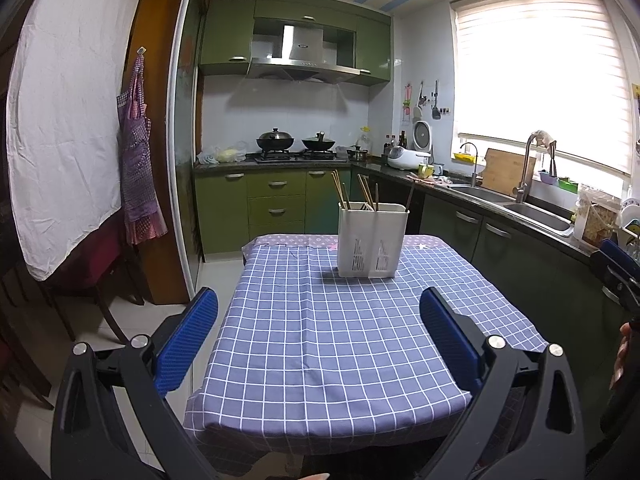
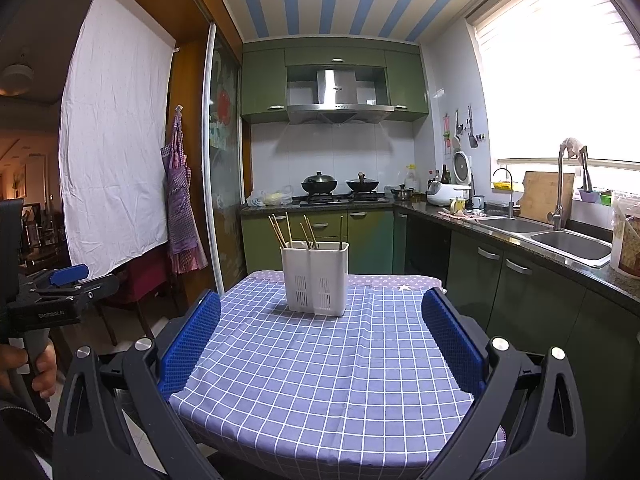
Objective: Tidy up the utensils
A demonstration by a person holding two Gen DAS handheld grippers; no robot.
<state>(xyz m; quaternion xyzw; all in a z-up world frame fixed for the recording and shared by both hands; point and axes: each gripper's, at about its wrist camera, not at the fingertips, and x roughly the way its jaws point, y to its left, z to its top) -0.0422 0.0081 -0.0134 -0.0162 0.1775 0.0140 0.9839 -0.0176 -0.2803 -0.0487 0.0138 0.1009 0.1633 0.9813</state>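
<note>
Black left gripper, right gripper, blue ribbed pads, silver screws

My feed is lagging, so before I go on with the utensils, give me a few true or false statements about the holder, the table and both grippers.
1. The white utensil holder stands upright on the checked tablecloth. True.
2. The left gripper is shut on a chopstick. False: its jaws stand wide apart with nothing between them.
3. Chopsticks stick up out of the holder. True.
4. Loose utensils lie on the cloth in front of the holder. False: no loose utensil shows on the cloth in either view.
5. The right gripper is open and short of the holder. True.
6. The holder lies on the counter by the sink. False: it is on the table.
</note>
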